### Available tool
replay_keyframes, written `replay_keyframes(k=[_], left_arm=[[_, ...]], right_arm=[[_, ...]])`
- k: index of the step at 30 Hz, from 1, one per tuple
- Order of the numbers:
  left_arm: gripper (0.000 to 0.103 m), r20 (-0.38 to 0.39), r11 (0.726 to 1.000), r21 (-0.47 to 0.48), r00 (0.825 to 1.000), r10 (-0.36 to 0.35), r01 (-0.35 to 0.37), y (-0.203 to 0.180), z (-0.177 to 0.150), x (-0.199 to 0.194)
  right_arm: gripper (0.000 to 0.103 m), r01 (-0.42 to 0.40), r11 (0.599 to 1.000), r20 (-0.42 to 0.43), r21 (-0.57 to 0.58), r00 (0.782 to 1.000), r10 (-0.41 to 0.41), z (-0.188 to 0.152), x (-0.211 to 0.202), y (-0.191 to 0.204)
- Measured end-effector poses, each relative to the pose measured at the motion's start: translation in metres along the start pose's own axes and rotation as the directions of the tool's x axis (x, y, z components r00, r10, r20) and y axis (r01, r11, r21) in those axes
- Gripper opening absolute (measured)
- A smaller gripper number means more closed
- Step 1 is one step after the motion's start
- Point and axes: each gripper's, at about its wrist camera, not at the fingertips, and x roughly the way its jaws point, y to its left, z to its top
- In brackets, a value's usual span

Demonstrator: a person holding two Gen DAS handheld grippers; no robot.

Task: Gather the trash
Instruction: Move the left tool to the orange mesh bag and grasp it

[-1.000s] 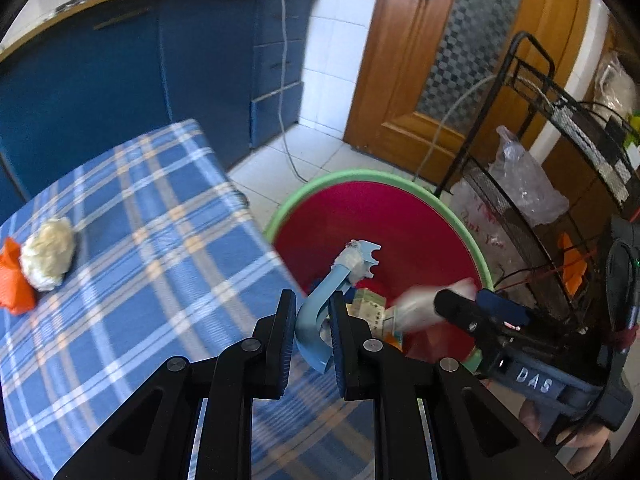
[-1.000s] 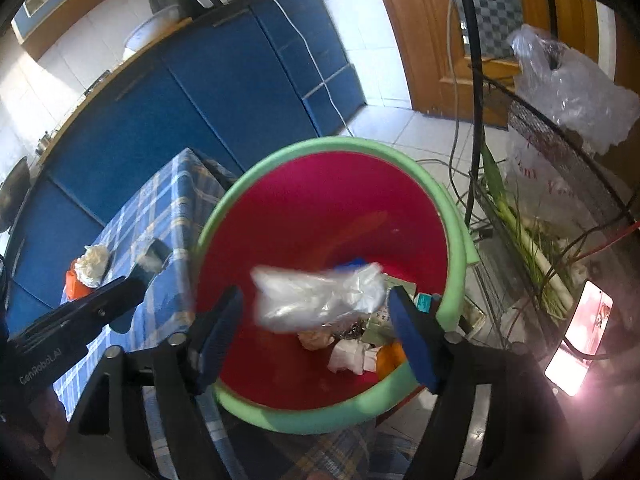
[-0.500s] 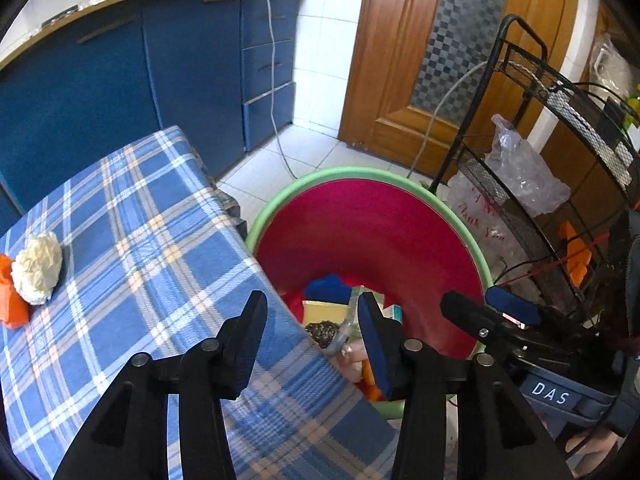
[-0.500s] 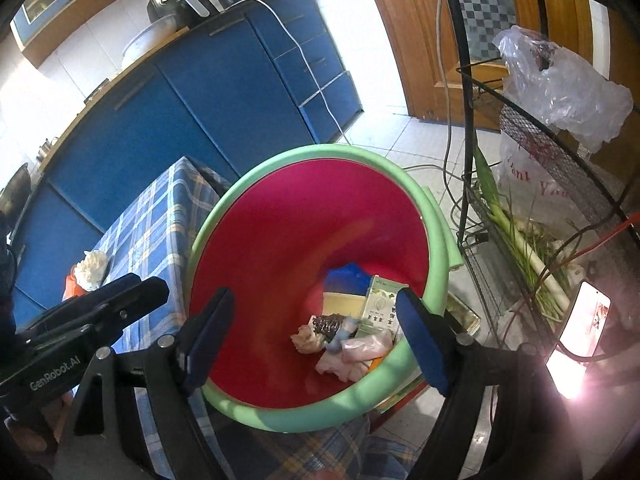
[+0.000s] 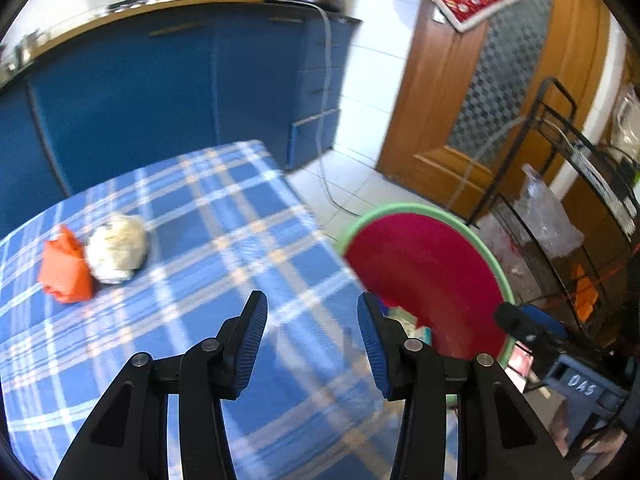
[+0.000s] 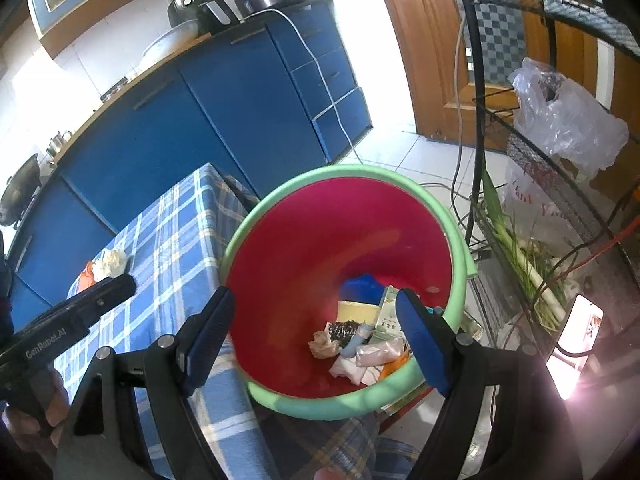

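A red bin with a green rim (image 6: 456,240) stands beside the table and holds several pieces of trash (image 6: 360,344). It also shows in the left wrist view (image 5: 500,276). A crumpled white paper ball (image 5: 117,247) and an orange wrapper (image 5: 62,268) lie on the blue plaid tablecloth (image 5: 208,240); both show small in the right wrist view, the ball (image 6: 112,260) and the wrapper (image 6: 85,280). My left gripper (image 5: 312,344) is open and empty over the table's right edge. My right gripper (image 6: 316,340) is open and empty above the bin.
Blue cabinets (image 5: 160,100) run behind the table. A black wire rack (image 6: 560,220) with plastic bags and green onions stands right of the bin. A wooden door (image 5: 460,120) is behind. A white cable (image 5: 326,128) hangs down the cabinet to the floor.
My left gripper opened, dropped the blue plastic piece into the bin, and swung left toward the table. My right gripper released the plastic wrapper into the bin and stays open above it.
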Motion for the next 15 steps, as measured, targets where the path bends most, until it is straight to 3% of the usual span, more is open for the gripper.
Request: replay_keyframes(k=[10, 15], left_arm=[[0.048, 0.026, 0.984, -0.128, 0.991, 0.128, -0.123, 0.089, -0.002, -0.016], [0.048, 0.035, 0.964, -0.185, 0.979, 0.201, -0.191, 0.137, 0.002, -0.018]], right_arm=[[0.082, 0.027, 0.998, -0.011, -0.058, 1.000, -0.027, -0.003, -0.004, 0.032], [0.082, 0.042, 0.995, -0.009, -0.089, 0.999, -0.043, -0.004, -0.002, 0.048]])
